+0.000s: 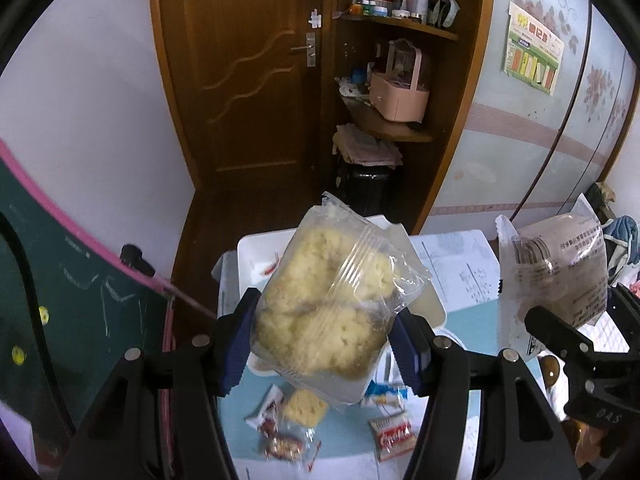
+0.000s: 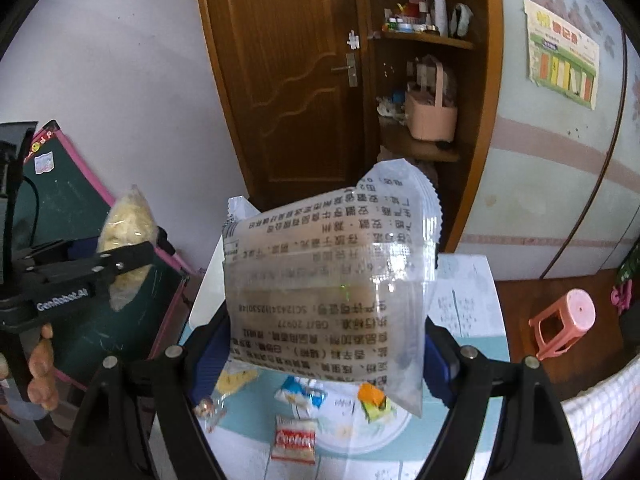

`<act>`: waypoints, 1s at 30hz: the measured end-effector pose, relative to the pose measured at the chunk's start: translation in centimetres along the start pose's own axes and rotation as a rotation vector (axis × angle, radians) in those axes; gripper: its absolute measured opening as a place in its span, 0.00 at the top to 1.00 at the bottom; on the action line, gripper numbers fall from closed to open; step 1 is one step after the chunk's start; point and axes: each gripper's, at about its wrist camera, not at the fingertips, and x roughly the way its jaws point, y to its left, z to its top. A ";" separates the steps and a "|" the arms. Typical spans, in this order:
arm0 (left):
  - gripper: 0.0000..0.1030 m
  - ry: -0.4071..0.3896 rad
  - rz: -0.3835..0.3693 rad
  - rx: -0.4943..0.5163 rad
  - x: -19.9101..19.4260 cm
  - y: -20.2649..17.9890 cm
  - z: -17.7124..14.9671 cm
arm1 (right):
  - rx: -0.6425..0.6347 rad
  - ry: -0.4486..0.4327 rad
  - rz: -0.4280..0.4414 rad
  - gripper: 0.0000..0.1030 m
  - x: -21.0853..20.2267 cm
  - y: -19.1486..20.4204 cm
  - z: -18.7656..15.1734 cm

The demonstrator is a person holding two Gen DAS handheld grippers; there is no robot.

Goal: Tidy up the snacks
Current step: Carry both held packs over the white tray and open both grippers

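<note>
My left gripper point(image 1: 322, 344) is shut on a clear bag of pale yellow puffed snack point(image 1: 328, 304), held up above the table. My right gripper point(image 2: 326, 344) is shut on a clear packet with printed text point(image 2: 328, 280), also held in the air. The right gripper and its packet point(image 1: 556, 276) show at the right of the left wrist view. The left gripper and its yellow bag point(image 2: 124, 232) show at the left of the right wrist view. Small wrapped snacks lie below on the table: a red and white cookie pack point(image 2: 295, 438), a blue and white pack point(image 2: 300, 394) and an orange one point(image 2: 374, 398).
A white bin point(image 1: 256, 260) stands on the small blue and white table point(image 1: 460, 276), behind the yellow bag. A green chalkboard with pink edge point(image 1: 68, 280) leans at the left. A brown door and corner shelves lie beyond. A pink stool point(image 2: 568, 320) stands at the right.
</note>
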 end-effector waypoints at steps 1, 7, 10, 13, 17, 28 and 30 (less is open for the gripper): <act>0.42 -0.001 0.000 0.003 0.7 0.0 0.6 | -0.005 0.000 -0.003 0.21 0.6 0.3 0.6; 0.42 0.004 -0.009 0.012 4.8 0.3 2.9 | -0.029 0.014 -0.038 0.21 3.8 1.1 2.9; 0.42 0.020 -0.005 0.012 6.8 0.5 3.4 | -0.040 0.036 -0.055 0.20 5.8 1.4 3.6; 0.42 0.045 0.005 0.008 9.0 1.0 3.7 | -0.043 0.072 -0.066 0.20 8.2 1.6 4.1; 0.31 0.081 0.039 -0.003 11.6 1.9 3.8 | -0.041 0.130 -0.063 0.19 11.4 1.5 4.3; 0.07 0.178 0.010 -0.127 14.1 5.1 1.1 | -0.114 0.153 -0.076 0.06 15.0 2.5 2.8; 0.07 0.176 0.011 -0.136 13.6 5.2 0.8 | -0.113 0.145 -0.065 0.06 14.6 2.5 2.8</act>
